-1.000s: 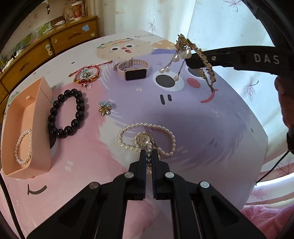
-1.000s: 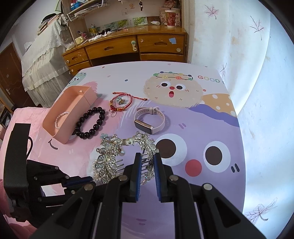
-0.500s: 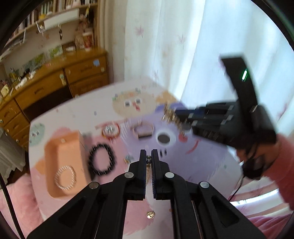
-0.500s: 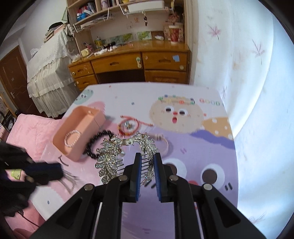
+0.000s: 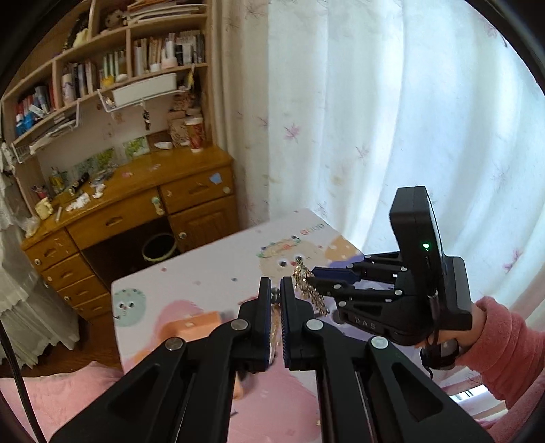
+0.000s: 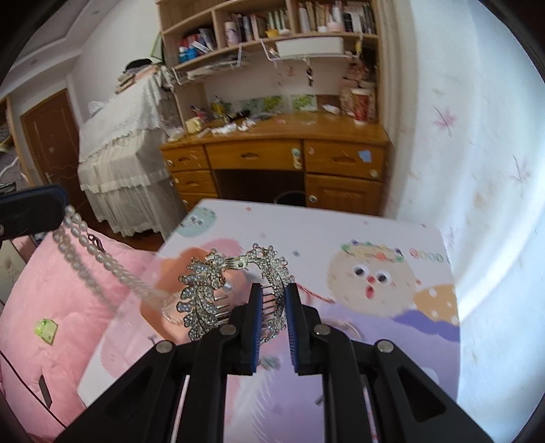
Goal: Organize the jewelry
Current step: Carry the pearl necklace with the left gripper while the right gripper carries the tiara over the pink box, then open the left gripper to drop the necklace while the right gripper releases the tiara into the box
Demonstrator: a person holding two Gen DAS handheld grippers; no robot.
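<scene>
Rhinestone hair comb [image 6: 218,293], leaf-shaped, silver, with a small pearl drop: held up off the tabletop [image 6: 340,235], its teeth clamped between the blue pads of the right gripper [image 6: 272,300]. Comb body fans out toward 10 o'clock from the tips in the right wrist view. In the left wrist view the same comb [image 5: 308,284] shows as a glittering gold-silver cluster at the right gripper [image 5: 311,281] tips.

Pearl necklace [image 6: 92,259]: hangs in the air at 9 o'clock of the right wrist view, draped down from the left gripper [image 6: 51,208], strands blurred lower down. Left gripper [image 5: 276,296] is clenched on it; a dark bead and a bit of chain show in the narrow gap between its pads.

The two grippers stand near each other above the tabletop, the right one at 3 o'clock of the left. A hand [image 5: 466,327] in a pink sleeve holds the right gripper's handle.

Peach box [image 5: 197,322] sits on the tabletop below, partly hidden behind the left gripper; contents cannot be made out. Tabletop cover is a cartoon print in pink, purple and white.

Beyond, at 12 o'clock: wooden desk [image 6: 272,150] with drawers, cluttered bookshelf [image 6: 272,30] above it. White curtain [image 5: 374,119] at the right. Pink bedding [image 6: 68,306] at 8 o'clock.
</scene>
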